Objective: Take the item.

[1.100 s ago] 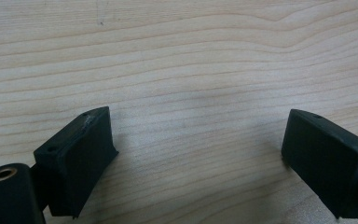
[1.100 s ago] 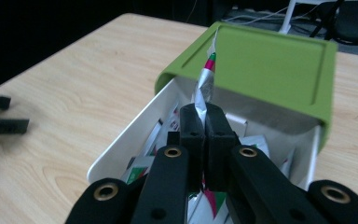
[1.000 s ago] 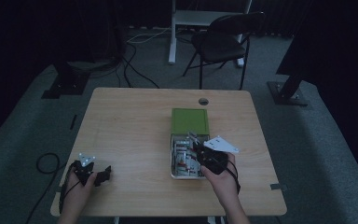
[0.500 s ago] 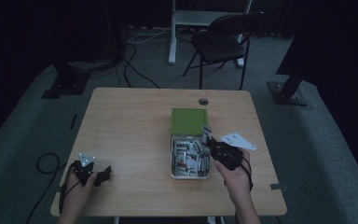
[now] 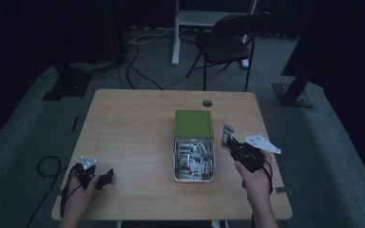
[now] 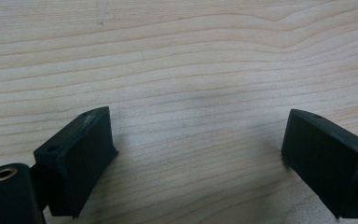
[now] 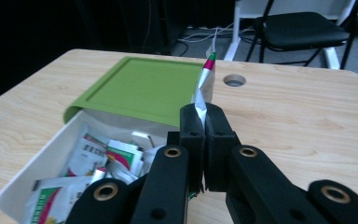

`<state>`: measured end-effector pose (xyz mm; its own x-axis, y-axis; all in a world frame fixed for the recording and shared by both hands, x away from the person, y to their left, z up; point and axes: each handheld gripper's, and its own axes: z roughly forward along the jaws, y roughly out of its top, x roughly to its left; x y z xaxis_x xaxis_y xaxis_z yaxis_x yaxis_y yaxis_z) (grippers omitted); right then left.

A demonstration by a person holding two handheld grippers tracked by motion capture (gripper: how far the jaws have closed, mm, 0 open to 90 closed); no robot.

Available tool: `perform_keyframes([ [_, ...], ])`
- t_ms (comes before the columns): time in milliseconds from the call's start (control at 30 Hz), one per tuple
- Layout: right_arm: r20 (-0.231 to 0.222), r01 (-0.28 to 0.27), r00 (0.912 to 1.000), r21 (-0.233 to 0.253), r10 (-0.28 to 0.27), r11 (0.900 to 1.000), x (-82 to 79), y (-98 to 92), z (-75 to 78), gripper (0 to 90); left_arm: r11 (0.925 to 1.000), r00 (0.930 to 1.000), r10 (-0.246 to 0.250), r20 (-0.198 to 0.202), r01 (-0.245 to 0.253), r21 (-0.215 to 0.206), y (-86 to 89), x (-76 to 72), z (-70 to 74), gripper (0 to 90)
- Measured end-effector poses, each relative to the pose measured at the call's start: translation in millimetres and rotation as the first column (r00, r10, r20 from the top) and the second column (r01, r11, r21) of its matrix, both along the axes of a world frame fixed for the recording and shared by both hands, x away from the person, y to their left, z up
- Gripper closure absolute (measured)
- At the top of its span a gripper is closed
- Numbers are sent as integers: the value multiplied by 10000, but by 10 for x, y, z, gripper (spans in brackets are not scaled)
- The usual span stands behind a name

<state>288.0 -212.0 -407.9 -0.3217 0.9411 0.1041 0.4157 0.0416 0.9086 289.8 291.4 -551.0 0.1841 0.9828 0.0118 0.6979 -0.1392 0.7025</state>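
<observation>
A white box (image 5: 176, 159) holds several small foil packets (image 5: 194, 158) printed red and green, and its green lid (image 5: 193, 123) lies slid back over the far end. My right gripper (image 5: 234, 145) is shut on one packet (image 5: 227, 137), held upright just right of the box. In the right gripper view that packet (image 7: 203, 84) sticks up edge-on from the closed jaws of my right gripper (image 7: 205, 122), with the green lid (image 7: 140, 89) and the box (image 7: 42, 163) to the left. My left gripper (image 5: 105, 177) rests open on the table's near left, its fingers (image 6: 81, 154) wide apart over bare wood.
The wooden table (image 5: 133, 128) has a round cable hole (image 5: 207, 103) at its far edge. A dark chair (image 5: 228, 42) and a white stand (image 5: 180, 33) are behind the table. Cables (image 5: 138, 71) trail on the grey floor.
My right gripper has lifted a packet out of the box and carried it to the right, beyond the box's right wall. The left gripper has stayed put.
</observation>
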Motion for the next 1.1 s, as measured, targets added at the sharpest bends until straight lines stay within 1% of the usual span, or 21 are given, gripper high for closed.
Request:
perform_keyframes([
  [67, -62, 101, 9999, -43, -101, 9999, 0, -31, -28, 883, 10000, 10000, 0, -5, 0, -2, 0, 0, 0, 98],
  [133, -86, 161, 9998, -258, -163, 9995, 1, -56, -65, 883, 10000, 10000, 1, -4, -1, 0, 0, 0, 0, 98],
  [400, -362, 378, 9986, -292, -388, 9989, 1, -177, -213, 883, 10000, 10000, 3, -5, -3, -5, 0, 0, 0, 98],
  [467, -387, 449, 9982, -394, -464, 9982, 1, -201, -249, 883, 10000, 10000, 1, -4, -1, -4, 0, 0, 0, 98],
  [600, -537, 595, 9967, -378, -615, 9975, 10, -259, -360, 883, 10000, 10000, 4, 1, -4, -9, -1, 0, 0, 98],
  [733, -700, 637, 9953, -475, -669, 9968, 32, -294, -476, 882, 10000, 10000, 1, -3, -1, -2, 0, 0, 0, 98],
  [767, -648, 668, 9954, -502, -700, 9965, 38, -309, -505, 882, 10000, 10000, 3, -1, -3, -3, 0, 0, 0, 98],
  [800, -695, 675, 9950, -573, -714, 9961, 43, -321, -533, 882, 10000, 10000, 3, -1, -3, -3, 0, 0, 0, 98],
  [933, -921, 773, 9924, -522, -819, 9956, 66, -384, -646, 882, 10000, 10000, 3, 0, -3, -8, -1, 0, 0, 98],
  [1000, -1001, 809, 9913, -448, -851, 9957, 70, -400, -671, 882, 10000, 10000, 2, -1, -2, -6, -1, 0, 0, 98],
  [1033, -1119, 861, 9897, -337, -893, 9957, 80, -428, -719, 882, 10000, 10000, 2, -2, -2, -5, -1, 0, 0, 98],
  [1100, -1145, 838, 9895, -379, -877, 9958, 84, -437, -742, 882, 10000, 10000, 3, -1, -3, -6, -1, 0, 0, 98],
])
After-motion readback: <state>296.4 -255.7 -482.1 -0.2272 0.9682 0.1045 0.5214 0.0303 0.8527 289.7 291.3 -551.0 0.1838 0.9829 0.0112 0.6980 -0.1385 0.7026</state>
